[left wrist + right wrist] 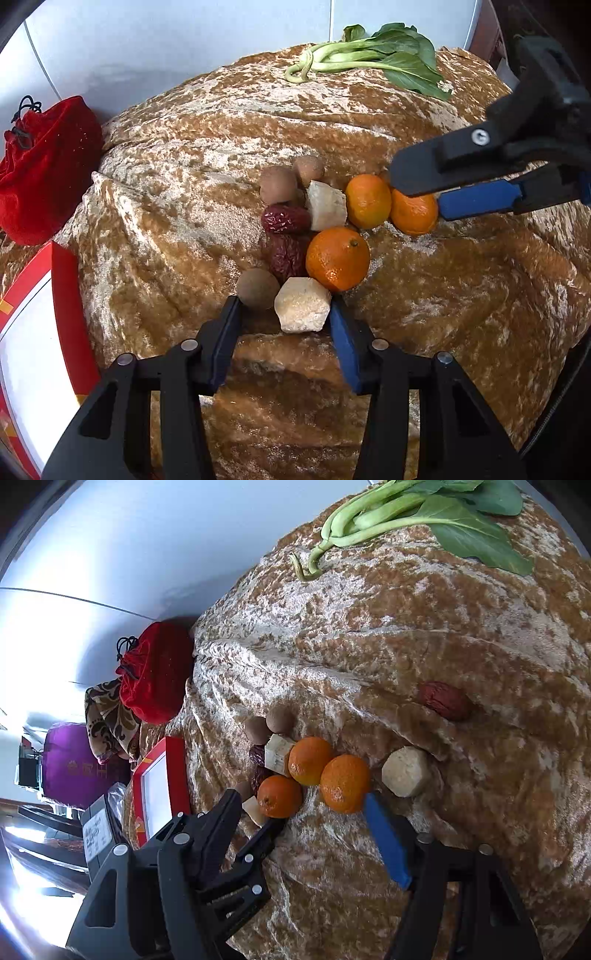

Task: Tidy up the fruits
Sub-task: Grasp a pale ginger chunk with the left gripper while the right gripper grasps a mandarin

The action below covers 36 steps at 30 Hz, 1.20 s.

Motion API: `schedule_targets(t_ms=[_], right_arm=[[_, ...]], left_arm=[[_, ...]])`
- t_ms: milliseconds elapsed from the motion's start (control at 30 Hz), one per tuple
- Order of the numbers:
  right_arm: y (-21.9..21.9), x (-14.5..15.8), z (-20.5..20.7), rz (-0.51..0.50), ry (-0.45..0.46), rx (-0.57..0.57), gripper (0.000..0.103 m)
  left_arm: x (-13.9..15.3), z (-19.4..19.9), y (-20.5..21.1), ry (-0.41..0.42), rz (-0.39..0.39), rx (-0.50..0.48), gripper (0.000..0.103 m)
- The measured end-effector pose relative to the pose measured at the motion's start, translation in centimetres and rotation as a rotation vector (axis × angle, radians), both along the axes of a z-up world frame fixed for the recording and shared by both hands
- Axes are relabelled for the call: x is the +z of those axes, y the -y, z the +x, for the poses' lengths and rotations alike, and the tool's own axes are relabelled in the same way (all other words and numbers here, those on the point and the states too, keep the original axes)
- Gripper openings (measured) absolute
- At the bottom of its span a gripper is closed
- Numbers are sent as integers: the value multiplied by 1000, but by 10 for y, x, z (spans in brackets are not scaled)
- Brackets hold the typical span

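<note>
Two grippers are working the fruit pile: the left gripper (284,317), jaws spread, is straddling a pale chunk (302,305) lying right at its 12 o'clock. The right gripper (306,805), also spread, is reaching in from 3 o'clock, its blue finger (386,840) touching an orange (345,783). Left looks nearer to a grasp.

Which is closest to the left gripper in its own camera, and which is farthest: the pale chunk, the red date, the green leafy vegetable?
From the left gripper, left wrist view:
1. Pale chunk, right between its open fingers.
2. Red date, mid-pile, left of the oranges.
3. Green leafy vegetable, at the far edge of the brown cloth.
</note>
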State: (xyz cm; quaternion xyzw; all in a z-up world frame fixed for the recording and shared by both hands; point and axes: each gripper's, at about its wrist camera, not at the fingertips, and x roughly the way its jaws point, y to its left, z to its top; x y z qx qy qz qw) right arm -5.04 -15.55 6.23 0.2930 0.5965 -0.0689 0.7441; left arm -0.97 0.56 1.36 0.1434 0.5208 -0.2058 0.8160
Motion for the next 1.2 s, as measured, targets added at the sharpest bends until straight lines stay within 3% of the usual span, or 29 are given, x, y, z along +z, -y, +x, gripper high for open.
schedule_targets(t_ms=[300, 367, 433, 600, 767, 1200], right_arm=[[-3, -15, 8, -102, -35, -2, 62], [-8, -17, 8, -136, -44, 19, 57], [-9, -19, 9, -149, -50, 24, 51], [-2, -17, 4, -151, -37, 2, 31], [4, -19, 0, -143, -9, 13, 31], [3, -21, 0, -126, 9, 1, 31]], left_arm=[[3, -3, -5, -17, -31, 11, 45], [4, -4, -7, -26, -47, 19, 43], [5, -4, -9, -35, -63, 20, 33], [6, -6, -9, -36, -73, 24, 31], [6, -4, -11, -47, -92, 47, 30], [2, 1, -7, -15, -54, 126, 33]])
